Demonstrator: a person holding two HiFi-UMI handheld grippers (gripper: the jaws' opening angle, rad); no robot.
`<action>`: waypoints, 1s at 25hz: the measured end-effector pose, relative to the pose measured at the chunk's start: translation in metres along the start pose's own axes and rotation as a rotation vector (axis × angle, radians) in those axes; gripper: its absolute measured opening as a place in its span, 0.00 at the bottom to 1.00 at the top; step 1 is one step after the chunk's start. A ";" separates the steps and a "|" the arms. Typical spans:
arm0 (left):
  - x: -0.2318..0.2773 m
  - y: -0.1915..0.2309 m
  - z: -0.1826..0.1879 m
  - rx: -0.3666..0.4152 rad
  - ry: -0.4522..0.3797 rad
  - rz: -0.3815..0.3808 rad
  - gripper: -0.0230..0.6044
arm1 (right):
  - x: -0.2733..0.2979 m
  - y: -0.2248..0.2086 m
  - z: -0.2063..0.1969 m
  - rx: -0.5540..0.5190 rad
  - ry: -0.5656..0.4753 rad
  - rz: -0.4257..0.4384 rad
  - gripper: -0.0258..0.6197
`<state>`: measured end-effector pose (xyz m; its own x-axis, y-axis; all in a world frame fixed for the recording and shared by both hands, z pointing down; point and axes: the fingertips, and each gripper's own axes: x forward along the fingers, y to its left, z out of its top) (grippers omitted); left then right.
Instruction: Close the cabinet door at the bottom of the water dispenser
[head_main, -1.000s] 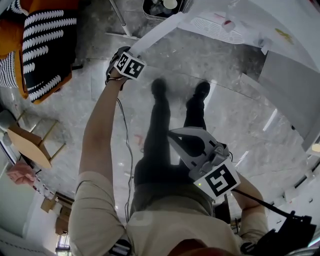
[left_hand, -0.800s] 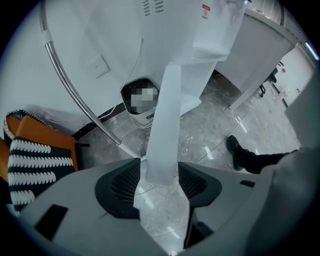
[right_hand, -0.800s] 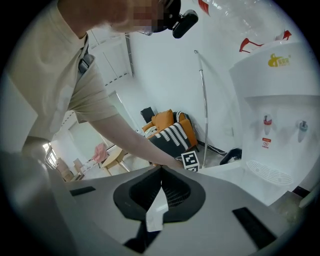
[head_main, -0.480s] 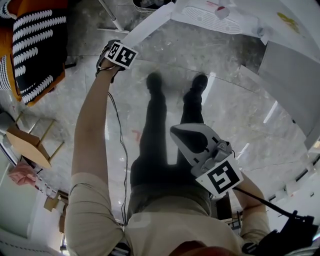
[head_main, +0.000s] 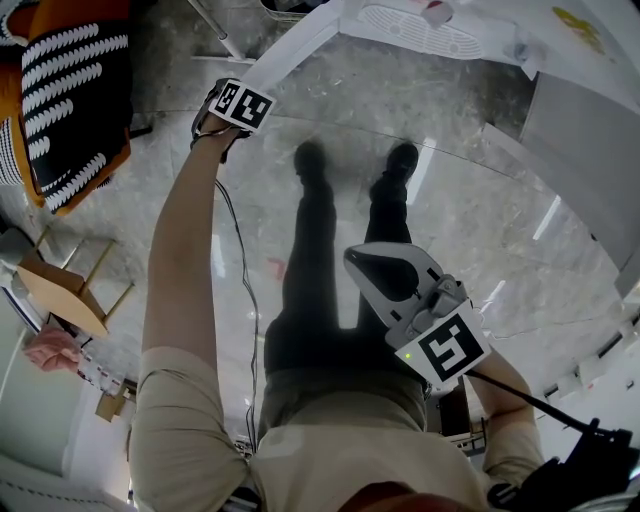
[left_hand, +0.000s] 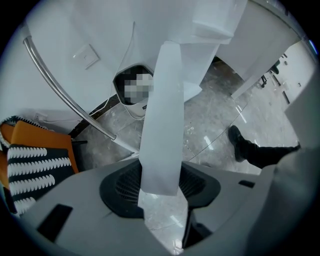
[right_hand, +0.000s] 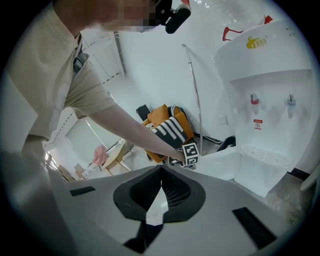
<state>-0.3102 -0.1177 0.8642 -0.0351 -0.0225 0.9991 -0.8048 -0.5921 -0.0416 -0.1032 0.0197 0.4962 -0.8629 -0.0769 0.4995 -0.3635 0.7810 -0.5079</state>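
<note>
The white water dispenser (right_hand: 265, 100) stands with its bottom cabinet door (head_main: 290, 55) swung open over the marble floor. My left gripper (head_main: 222, 128) points straight down over the door's free end. In the left gripper view the door's edge (left_hand: 162, 115) runs between the jaws of that gripper (left_hand: 160, 172). The jaws have just been closing, and the pads lie against both sides of the edge. My right gripper (head_main: 352, 258) hangs in front of the person's waist, away from the door. Its tips (right_hand: 161, 169) meet with nothing between them.
A chair with an orange and black-and-white cushion (head_main: 80, 90) stands at the left, with a small wooden stool (head_main: 60, 290) below it. The person's shoes (head_main: 315, 160) are near the door. A chrome rail (left_hand: 65, 95) and a grey panel (head_main: 590, 170) flank the dispenser.
The left gripper has sunk a little onto the door's free end and stayed there. The right gripper has dropped slightly in front of the body.
</note>
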 end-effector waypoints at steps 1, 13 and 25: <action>0.000 0.000 0.000 0.001 -0.003 0.000 0.34 | 0.000 -0.001 -0.001 0.001 0.002 0.000 0.07; 0.000 -0.015 -0.004 0.023 -0.043 0.001 0.34 | 0.002 -0.009 -0.004 0.015 0.002 -0.023 0.07; 0.002 -0.023 -0.008 0.109 -0.033 0.033 0.36 | 0.005 -0.002 -0.009 0.029 -0.003 0.004 0.07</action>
<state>-0.2962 -0.0979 0.8670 -0.0395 -0.0684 0.9969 -0.7342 -0.6748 -0.0754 -0.1037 0.0231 0.5057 -0.8653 -0.0759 0.4955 -0.3703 0.7630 -0.5298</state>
